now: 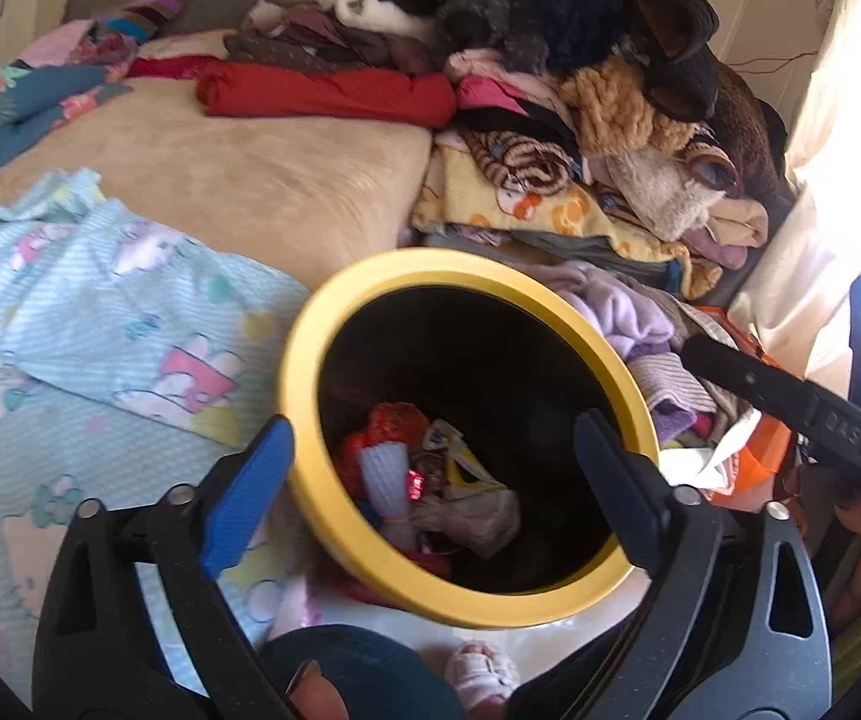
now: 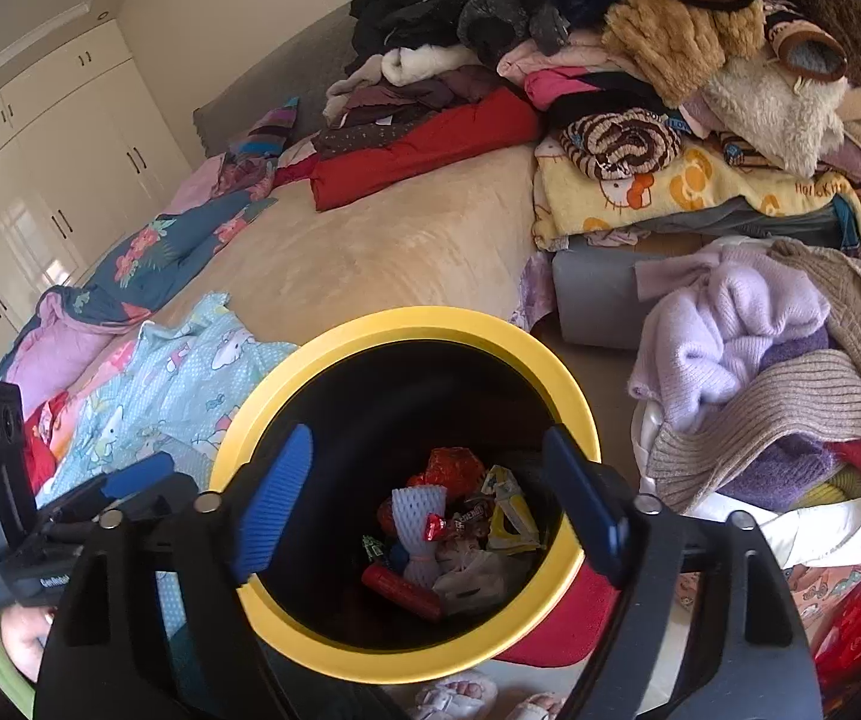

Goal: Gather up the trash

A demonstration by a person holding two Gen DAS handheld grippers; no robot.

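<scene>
A yellow-rimmed black trash bin (image 1: 304, 372) stands beside the bed; it also shows in the right wrist view (image 2: 550, 360). Trash lies at its bottom: a white foam net (image 2: 421, 510), red wrappers (image 2: 451, 468) and a red tube (image 2: 400, 591); the same pile shows in the left wrist view (image 1: 430, 480). My left gripper (image 1: 436, 492) is open and empty, held over the bin's mouth. My right gripper (image 2: 430, 504) is open and empty, also over the bin's mouth. The right gripper's body shows at the right of the left wrist view (image 1: 790, 402).
A beige bed (image 2: 406, 240) lies behind the bin with a light-blue cartoon cloth (image 1: 100, 312) and a heap of folded clothes (image 2: 670, 90). A bag of knitwear (image 2: 778, 384) sits right of the bin. White wardrobes (image 2: 40, 180) stand at the left. Feet in sandals (image 2: 460, 696) are below.
</scene>
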